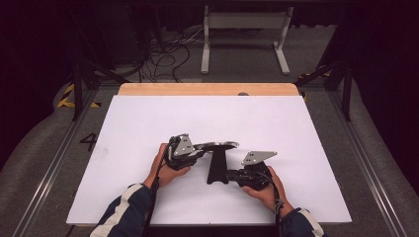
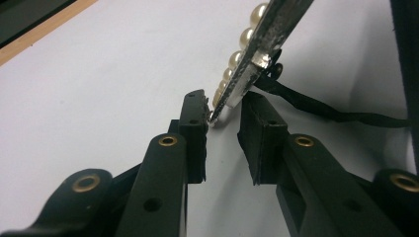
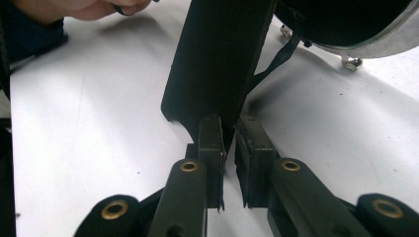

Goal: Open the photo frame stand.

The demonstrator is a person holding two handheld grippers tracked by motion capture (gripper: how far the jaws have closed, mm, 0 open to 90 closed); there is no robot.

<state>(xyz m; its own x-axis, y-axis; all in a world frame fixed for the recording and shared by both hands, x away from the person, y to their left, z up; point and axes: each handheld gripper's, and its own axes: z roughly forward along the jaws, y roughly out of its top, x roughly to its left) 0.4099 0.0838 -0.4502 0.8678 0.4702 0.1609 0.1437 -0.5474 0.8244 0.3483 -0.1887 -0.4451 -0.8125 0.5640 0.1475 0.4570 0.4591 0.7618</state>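
Observation:
A small oval silver picture frame with a row of pearls along its rim is held tilted above the white table. My left gripper is shut on its silver edge, which sits slantwise between the pads. A black stand flap reaches from the frame's back toward the person. My right gripper is shut on this flap's near corner, its pads pinching the thin edge. A black ribbon links flap and frame back.
The white table sheet lies on a wooden top whose far edge shows. Beyond it stand a white metal rack and floor cables. The person's left hand appears in the right gripper view.

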